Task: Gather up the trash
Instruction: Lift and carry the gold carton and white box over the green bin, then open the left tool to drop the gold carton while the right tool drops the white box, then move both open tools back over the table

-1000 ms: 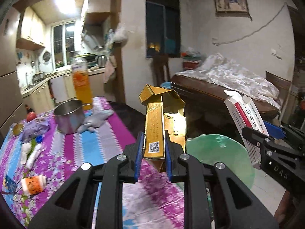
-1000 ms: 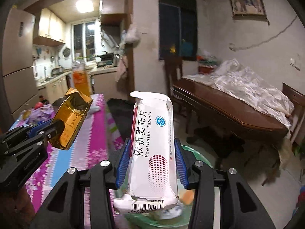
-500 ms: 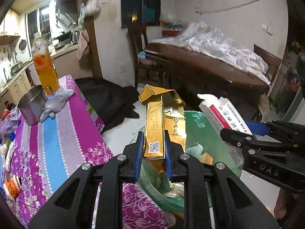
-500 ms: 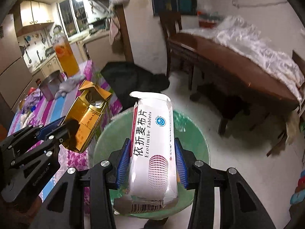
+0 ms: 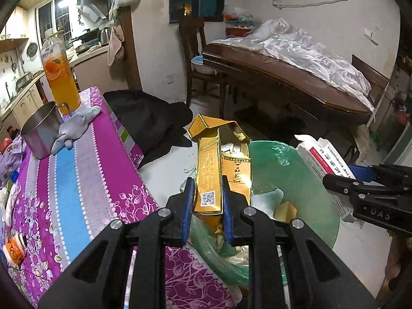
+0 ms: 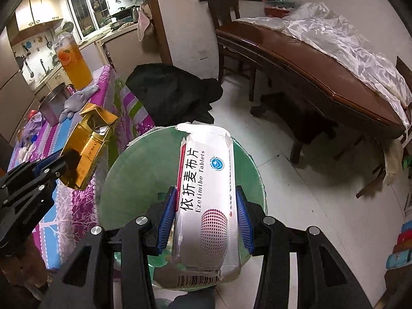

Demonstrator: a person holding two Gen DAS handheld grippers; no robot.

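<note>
Indoors, the left gripper clamps a gold carton and the right gripper clamps a white pill box, both above a green-lined bin beside the purple worktop.

Gold cig box: flip lid open, crumpled, upright over bin edge. White tablet box: end flaps torn open, over green-bagged bin w/ scraps inside.

Gold carton, white box, green bin
</note>
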